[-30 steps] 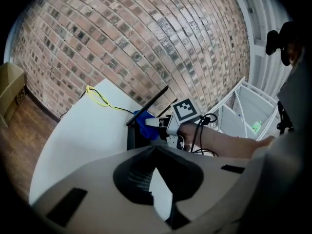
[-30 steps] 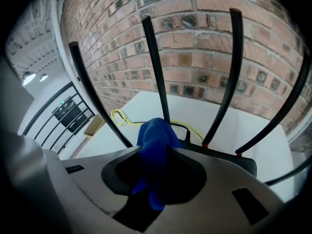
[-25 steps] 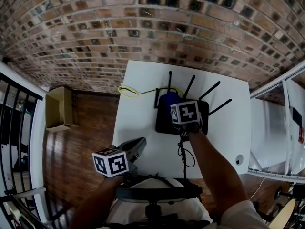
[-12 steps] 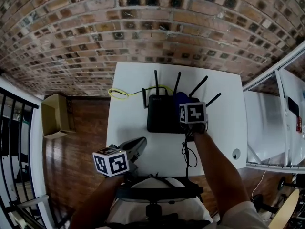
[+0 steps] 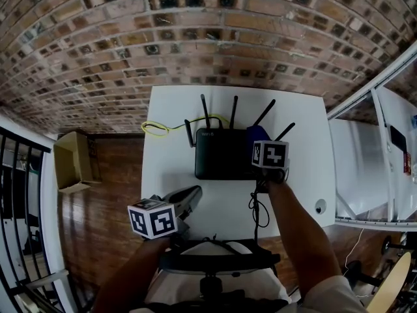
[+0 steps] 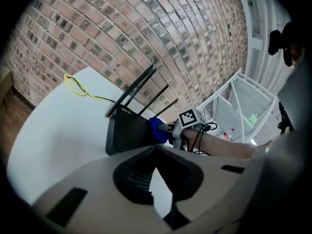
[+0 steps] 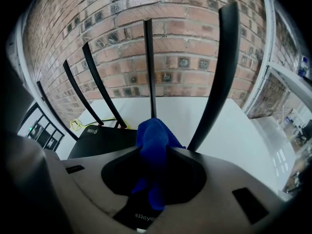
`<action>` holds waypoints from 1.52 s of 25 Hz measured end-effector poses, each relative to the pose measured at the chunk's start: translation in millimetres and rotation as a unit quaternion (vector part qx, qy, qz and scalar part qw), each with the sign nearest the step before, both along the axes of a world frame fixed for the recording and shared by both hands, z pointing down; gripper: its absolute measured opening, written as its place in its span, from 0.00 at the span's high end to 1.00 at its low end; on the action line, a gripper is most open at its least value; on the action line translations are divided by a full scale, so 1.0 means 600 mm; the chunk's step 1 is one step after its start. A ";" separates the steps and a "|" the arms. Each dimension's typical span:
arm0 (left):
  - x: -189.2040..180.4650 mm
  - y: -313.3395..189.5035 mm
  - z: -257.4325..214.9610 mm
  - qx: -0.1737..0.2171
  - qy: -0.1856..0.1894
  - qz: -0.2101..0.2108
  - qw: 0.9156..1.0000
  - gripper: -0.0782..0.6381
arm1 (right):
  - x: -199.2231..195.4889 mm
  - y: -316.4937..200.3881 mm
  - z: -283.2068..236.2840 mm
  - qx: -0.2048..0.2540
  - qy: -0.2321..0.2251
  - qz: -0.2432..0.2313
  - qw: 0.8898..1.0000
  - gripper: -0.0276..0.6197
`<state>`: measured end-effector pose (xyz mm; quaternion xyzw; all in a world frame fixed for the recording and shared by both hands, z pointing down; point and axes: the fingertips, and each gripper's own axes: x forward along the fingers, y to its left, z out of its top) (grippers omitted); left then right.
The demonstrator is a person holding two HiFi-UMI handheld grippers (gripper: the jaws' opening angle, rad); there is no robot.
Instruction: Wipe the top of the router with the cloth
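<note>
- Against the brick wall (image 5: 195, 38), the white table (image 5: 166, 175) has its far edge at the foot of the bricks.
- The router (image 5: 221, 155) lies flat near the middle of the table, closer to the far edge than the near one. Its four antennas (image 5: 232, 111) rise from its far side.
- The right gripper (image 6: 163, 127) is clamped on the blue cloth (image 5: 255, 134), and a bunch of cloth pokes out past the tips.
- The cloth sits at the router's right end, towards its far right corner. From the right gripper view it is between two antennas, with the right-hand one just beside it.
- The rest of the router's top, out to its left end, lies uncovered.
- The left gripper (image 5: 193, 194) hangs over the table's near edge, left of centre and well apart from the router. Its jaws are together with nothing between them.
- Bare white top runs from the router to the table's left edge, and a bare band runs along the near edge in front of it. A narrower strip separates the router from the right edge.
- A yellow cable (image 5: 159, 129) loops near the far left corner.
- A black cord (image 5: 255, 210) crosses the near edge below the right hand.
- A white rack (image 5: 365, 168) stands close off the right edge.
- A cardboard box (image 5: 70, 162) sits on the wood floor, well apart from the left edge.
</note>
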<state>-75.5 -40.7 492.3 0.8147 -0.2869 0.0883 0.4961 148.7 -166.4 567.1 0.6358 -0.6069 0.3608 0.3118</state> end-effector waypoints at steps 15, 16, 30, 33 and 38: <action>-0.024 0.004 -0.005 0.007 -0.001 -0.020 1.000 0.86 | -0.105 0.001 -0.060 0.045 -0.028 -0.077 0.996 0.75; -0.026 0.004 -0.006 0.008 -0.001 -0.022 1.000 0.86 | -0.127 0.003 -0.059 0.044 -0.036 -0.089 0.994 0.75; -0.076 0.023 0.000 0.003 -0.006 -0.054 0.998 0.86 | -0.331 0.038 -0.011 -0.008 -0.082 -0.195 0.977 0.76; -0.081 0.024 -0.001 0.003 -0.006 -0.056 0.998 0.86 | -0.327 0.038 -0.002 -0.013 -0.079 -0.189 0.979 0.75; -0.074 0.023 -0.001 0.004 -0.004 -0.050 0.999 0.86 | -0.288 0.032 -0.003 -0.008 -0.075 -0.162 0.984 0.75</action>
